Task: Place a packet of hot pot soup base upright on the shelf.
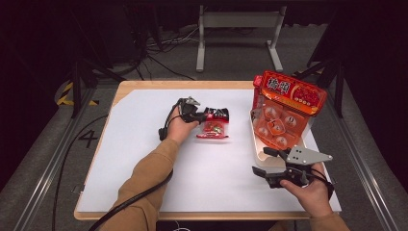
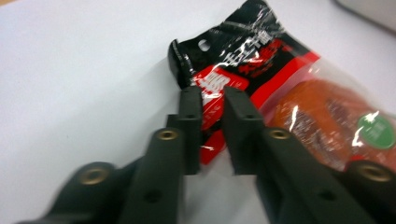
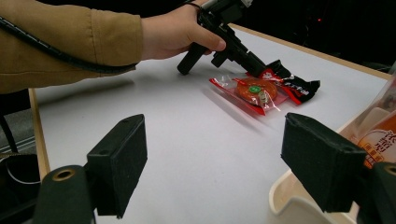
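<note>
Jaws of left gripper (image 2: 212, 126) pinch snack packet (image 2: 280, 88), its far end cut off; right gripper (image 3: 219, 163) jaws wide.

glossy crinkled plastic snack packet (image 2: 261, 60); matt white table sheet (image 1: 144, 159); matt black fingers (image 2: 191, 112).

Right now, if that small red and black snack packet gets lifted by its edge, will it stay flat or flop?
Probably flop: the snack packet is thin crinkly film, and the left gripper pinches only its black and red end. The round orange piece inside likely weighs the far end down. Its glossy film may be slippery, though it seems light.
</note>
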The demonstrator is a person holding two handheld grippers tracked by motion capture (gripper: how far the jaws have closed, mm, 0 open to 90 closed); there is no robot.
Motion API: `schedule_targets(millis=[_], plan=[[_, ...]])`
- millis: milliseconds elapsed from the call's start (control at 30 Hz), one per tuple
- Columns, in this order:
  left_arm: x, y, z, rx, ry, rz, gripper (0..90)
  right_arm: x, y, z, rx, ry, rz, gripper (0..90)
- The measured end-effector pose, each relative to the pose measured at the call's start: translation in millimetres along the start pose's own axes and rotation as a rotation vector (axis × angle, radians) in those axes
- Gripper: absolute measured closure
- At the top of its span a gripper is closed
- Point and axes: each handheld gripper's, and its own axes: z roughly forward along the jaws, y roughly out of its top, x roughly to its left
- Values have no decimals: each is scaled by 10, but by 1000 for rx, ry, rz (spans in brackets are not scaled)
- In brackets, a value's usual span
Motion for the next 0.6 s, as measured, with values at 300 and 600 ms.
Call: schedule_targets(millis=[300,600], plan=[[4,-24,-42,-3,-41,-26,900,-18,-12,14,1,6,6,234],[-57,92,-256,-94,-107,-40,900,-24,-12,14,-1,7,8,234]])
